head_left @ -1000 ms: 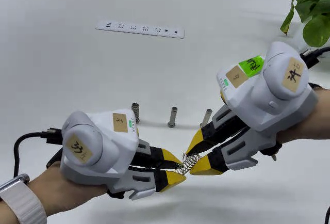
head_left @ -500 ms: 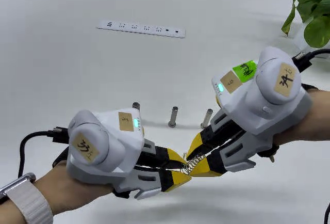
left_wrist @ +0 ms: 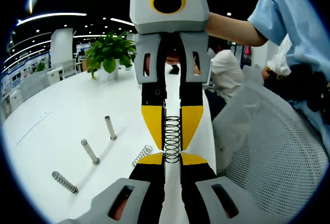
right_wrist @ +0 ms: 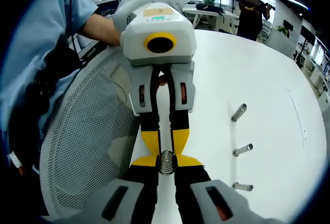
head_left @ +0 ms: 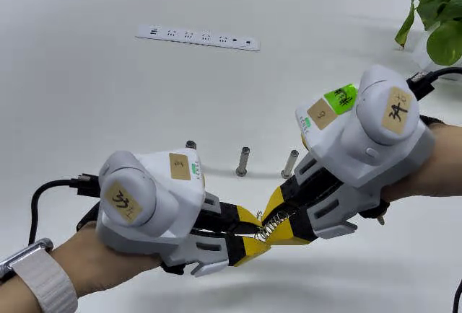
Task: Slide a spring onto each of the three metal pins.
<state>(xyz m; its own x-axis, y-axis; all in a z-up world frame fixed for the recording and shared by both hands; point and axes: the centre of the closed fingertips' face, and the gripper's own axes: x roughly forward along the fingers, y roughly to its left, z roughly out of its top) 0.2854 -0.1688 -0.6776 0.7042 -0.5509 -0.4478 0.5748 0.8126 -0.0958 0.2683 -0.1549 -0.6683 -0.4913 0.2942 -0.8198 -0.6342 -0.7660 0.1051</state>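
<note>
Jaws of the left gripper (left_wrist: 171, 158) and right gripper (right_wrist: 166, 162) both pinch one spring (left_wrist: 172, 133), tips now drawn closer, nose to nose above the counter (head_left: 108, 97): a handover, I judge, with two pins (head_left: 243, 161) bare.

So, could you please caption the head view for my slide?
The left gripper and right gripper hold one spring before three pins.

The left gripper (head_left: 254, 235) and the right gripper (head_left: 274, 219) are both white, with black jaws that end in yellow tips. The right one has a bright green sticker (head_left: 339, 98) on top. The spring (head_left: 266, 228) is shiny silver, the pins (head_left: 242, 161) are grey, the table (head_left: 108, 97) is plain white, and the plant (head_left: 433, 17) at the far right is green.
</note>
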